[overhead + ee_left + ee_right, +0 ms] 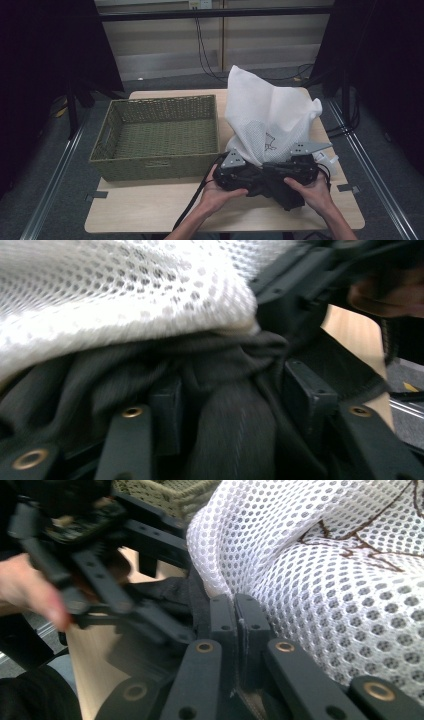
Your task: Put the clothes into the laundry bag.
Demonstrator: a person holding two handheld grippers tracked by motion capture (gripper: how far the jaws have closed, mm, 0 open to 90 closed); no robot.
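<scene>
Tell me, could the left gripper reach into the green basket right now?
Probably yes: the left gripper sits just beside the green basket, whose top is open, but dark cloth lies between its parted jaws.

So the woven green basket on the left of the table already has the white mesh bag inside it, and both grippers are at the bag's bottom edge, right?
Not quite. The woven green basket has nothing in it; the white mesh bag stands on the table to its right, as the high view shows. The left gripper and right gripper are at the bag's bottom edge.

Black grippers (265, 177) w/ grey 3-cornered plates, brass rivets, trailing black cables.
</scene>
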